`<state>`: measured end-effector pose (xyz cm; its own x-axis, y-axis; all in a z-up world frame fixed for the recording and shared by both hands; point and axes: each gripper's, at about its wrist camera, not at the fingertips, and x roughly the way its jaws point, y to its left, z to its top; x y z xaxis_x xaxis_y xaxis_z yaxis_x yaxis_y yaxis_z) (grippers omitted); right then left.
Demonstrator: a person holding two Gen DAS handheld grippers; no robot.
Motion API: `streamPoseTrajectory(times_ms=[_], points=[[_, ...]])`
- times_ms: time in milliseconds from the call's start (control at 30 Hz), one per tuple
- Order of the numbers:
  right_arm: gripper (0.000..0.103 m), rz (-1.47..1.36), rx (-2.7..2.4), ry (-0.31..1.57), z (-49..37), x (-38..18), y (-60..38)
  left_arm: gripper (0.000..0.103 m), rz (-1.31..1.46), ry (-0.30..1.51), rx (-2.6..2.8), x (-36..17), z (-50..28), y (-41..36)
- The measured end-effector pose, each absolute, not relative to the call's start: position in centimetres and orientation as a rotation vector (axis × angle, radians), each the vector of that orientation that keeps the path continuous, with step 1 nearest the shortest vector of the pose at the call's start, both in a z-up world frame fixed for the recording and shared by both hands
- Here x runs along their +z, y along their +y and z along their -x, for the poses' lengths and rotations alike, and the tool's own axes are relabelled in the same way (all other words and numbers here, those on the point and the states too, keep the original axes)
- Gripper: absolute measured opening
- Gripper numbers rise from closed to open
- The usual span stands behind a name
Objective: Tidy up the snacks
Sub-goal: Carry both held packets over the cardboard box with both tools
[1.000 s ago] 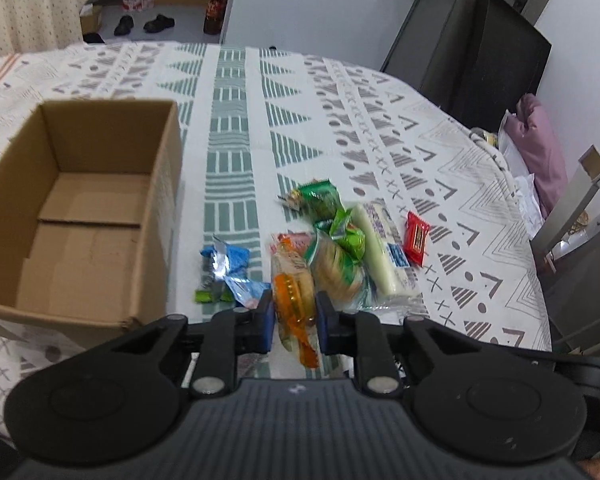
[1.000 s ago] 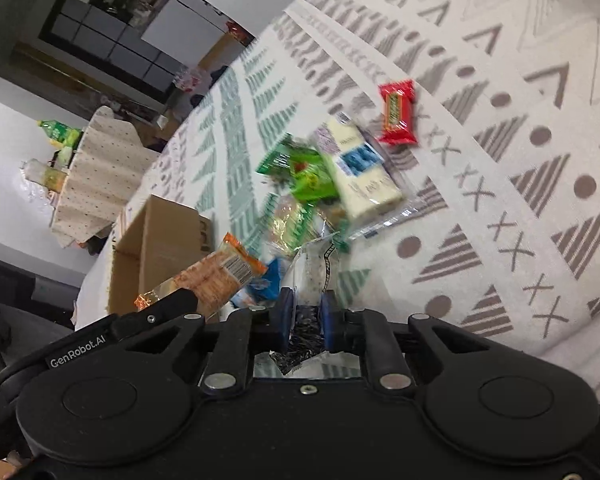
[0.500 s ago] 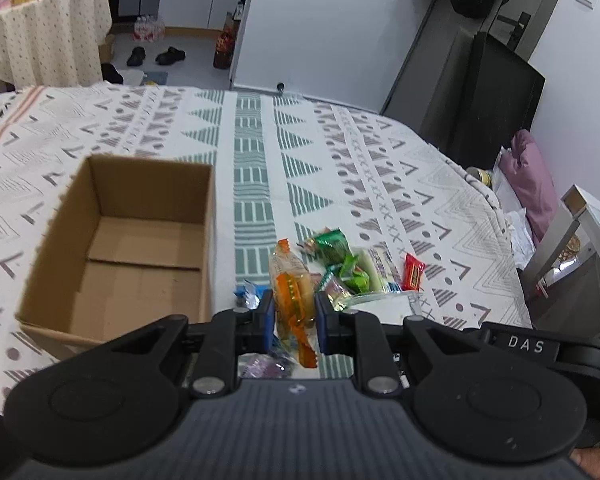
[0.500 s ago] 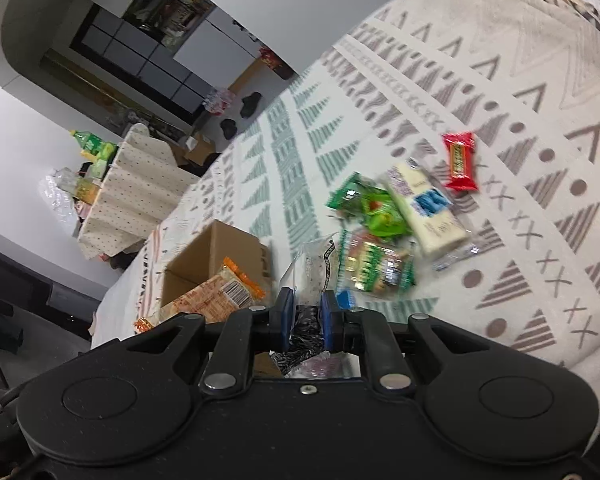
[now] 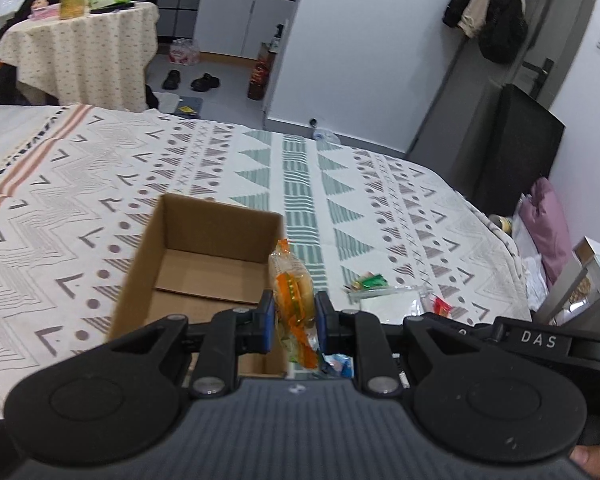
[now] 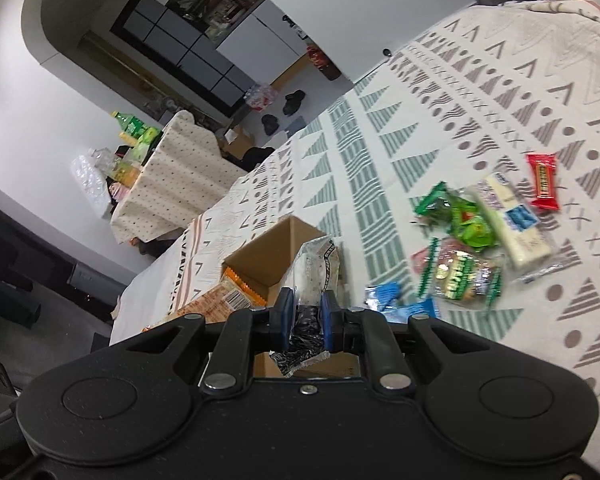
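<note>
My left gripper [image 5: 293, 316] is shut on an orange bread packet [image 5: 294, 294] and holds it in the air by the right wall of an open, empty cardboard box [image 5: 216, 236]. My right gripper [image 6: 305, 314] is shut on a clear and black snack packet [image 6: 314, 272] above the table, next to the box [image 6: 276, 250]. The orange packet [image 6: 224, 304] also shows in the right wrist view. Loose snacks lie on the patterned cloth: green packets [image 6: 458, 216], a white bar [image 6: 512, 216], a red candy [image 6: 544, 180], blue wrappers [image 6: 400, 300].
The patterned cloth [image 5: 380, 200] covers the table. A purple cushion [image 5: 548, 224] and a dark cabinet [image 5: 516, 148] stand to the right. A second draped table [image 5: 80, 48] with bottles stands at the back left. Shoes [image 5: 192, 80] lie on the floor.
Both grippers have risen and moved left toward the box, each carrying its packet. The snack pile now lies lower and to the right in both views.
</note>
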<state>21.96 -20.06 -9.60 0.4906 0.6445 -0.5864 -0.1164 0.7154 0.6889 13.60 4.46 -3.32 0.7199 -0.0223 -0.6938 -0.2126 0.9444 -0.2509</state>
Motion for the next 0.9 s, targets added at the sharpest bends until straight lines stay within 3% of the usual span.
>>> streamPoseTrajectory(times_ms=[900], points=[[0.015, -0.540, 0.536, 1.030, -23.9, -10.9, -10.3, 0.020, 0.447, 0.781, 0.195, -7.7, -14.2, 13.3]])
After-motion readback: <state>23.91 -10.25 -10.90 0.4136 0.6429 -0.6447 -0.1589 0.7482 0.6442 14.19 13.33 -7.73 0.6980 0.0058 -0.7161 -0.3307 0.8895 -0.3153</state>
